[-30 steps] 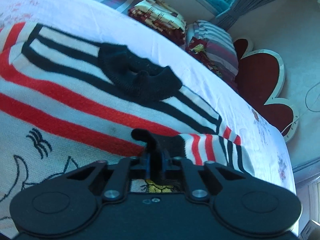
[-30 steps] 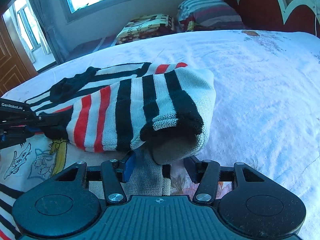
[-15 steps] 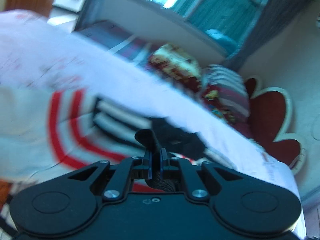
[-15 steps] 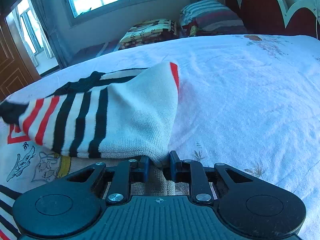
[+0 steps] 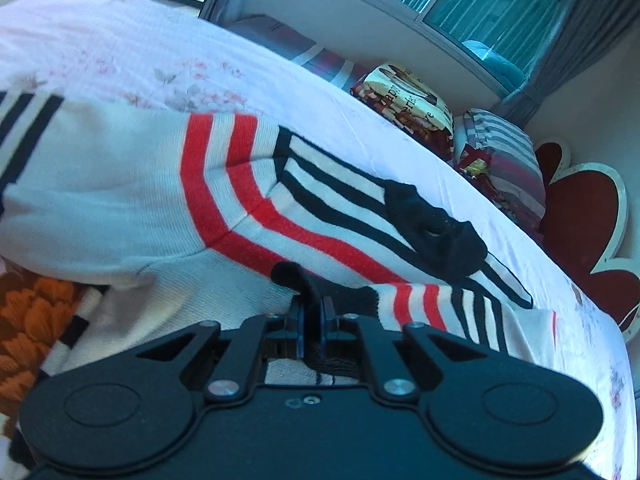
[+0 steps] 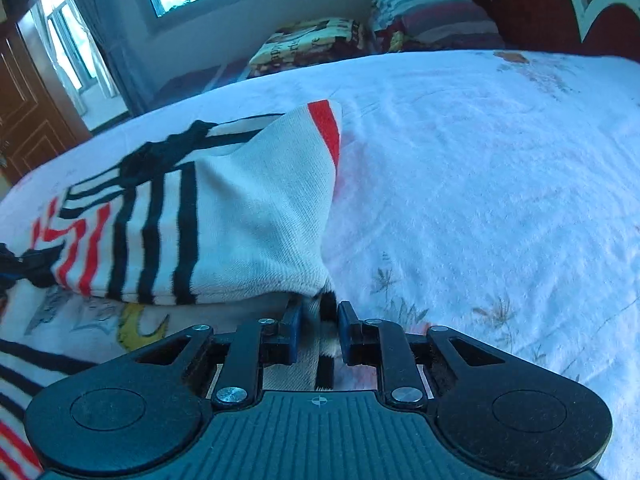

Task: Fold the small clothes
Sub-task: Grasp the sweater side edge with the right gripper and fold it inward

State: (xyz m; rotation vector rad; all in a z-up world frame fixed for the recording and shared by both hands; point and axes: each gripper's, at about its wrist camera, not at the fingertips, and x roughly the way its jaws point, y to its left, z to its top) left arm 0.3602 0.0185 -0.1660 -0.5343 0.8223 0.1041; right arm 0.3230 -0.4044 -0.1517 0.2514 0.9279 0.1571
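Observation:
A small white knitted sweater [image 5: 120, 184] with red and black stripes and a black collar [image 5: 436, 236] lies spread on the bed. My left gripper [image 5: 312, 312] is shut on the sleeve's black cuff [image 5: 292, 276], and the striped sleeve [image 5: 440, 312] stretches right across the body. In the right wrist view the sweater [image 6: 256, 216] is folded over itself, its white inside showing. My right gripper [image 6: 318, 314] is shut on a bunched fold of the sweater's edge at its near right corner.
The sweater rests on a white floral bedsheet [image 6: 480, 184]. Folded blankets and pillows [image 5: 412, 100] are piled by the window at the bed's far side. A red headboard [image 5: 580, 232] stands beyond the bed. An orange patterned cloth [image 5: 28, 320] lies at the left.
My left gripper carried the cuff leftward across the sweater, drawing the sleeve over the body. My right gripper closed on the sweater's edge; the sleeve bulge in front of it flattened.

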